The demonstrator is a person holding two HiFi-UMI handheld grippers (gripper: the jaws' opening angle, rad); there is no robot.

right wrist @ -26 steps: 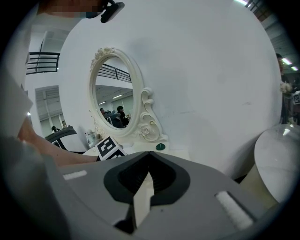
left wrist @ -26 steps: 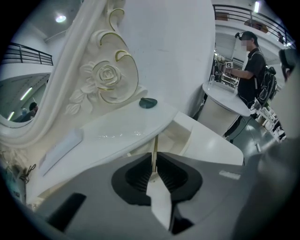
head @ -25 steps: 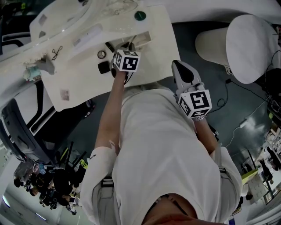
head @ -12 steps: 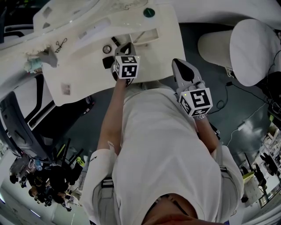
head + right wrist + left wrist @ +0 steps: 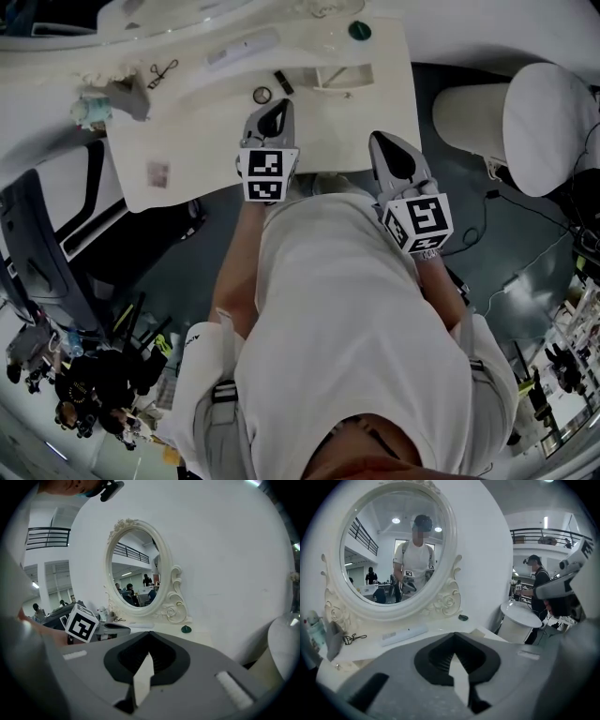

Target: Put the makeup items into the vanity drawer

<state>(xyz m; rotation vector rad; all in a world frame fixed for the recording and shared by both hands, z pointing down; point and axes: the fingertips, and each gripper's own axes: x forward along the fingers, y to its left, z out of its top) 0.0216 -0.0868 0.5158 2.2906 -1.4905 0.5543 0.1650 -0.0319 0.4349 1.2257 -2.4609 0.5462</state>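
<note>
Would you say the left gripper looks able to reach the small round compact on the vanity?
Probably yes: the left gripper hovers just short of the round compact, nothing lies between them, though its shut jaws must open first.

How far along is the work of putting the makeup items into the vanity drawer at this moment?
Done: nothing that I can confirm; no item shows inside a drawer.
In hand: nothing. The left claw and the right claw are both shut and empty.
Left: the round item, the black stick and the green item lie on the vanity top.
</note>
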